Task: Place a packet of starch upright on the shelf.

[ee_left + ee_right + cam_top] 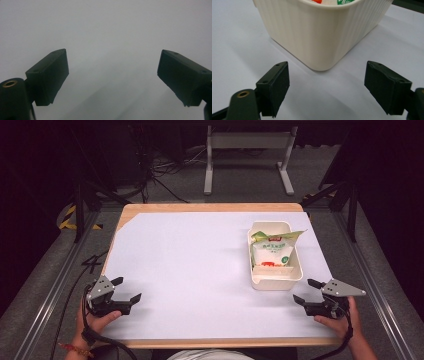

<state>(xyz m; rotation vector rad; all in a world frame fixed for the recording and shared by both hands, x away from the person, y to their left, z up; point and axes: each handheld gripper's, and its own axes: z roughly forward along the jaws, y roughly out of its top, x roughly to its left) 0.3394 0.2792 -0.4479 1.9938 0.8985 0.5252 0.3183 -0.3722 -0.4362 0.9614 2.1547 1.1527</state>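
A cream ribbed plastic bin [276, 279] stands on the right half of the white table sheet [190, 265]. Inside it lies a white snack bag [272, 252] with green and red print. My right gripper [306, 291] rests just off the bin's near right corner, open, nothing between its jaws. In the right gripper view the bin's corner [322, 37] sits close ahead of the open gripper [327, 87]. My left gripper [126, 289] is at the near left of the table, open and empty. The left gripper view has the wide-apart gripper [112, 75] over bare white sheet.
The wooden table edge [210, 207] frames the sheet at the back and front. Beyond the table stand a white metal frame [247, 155] and loose cables on the grey floor. Black poles flank the table on both sides.
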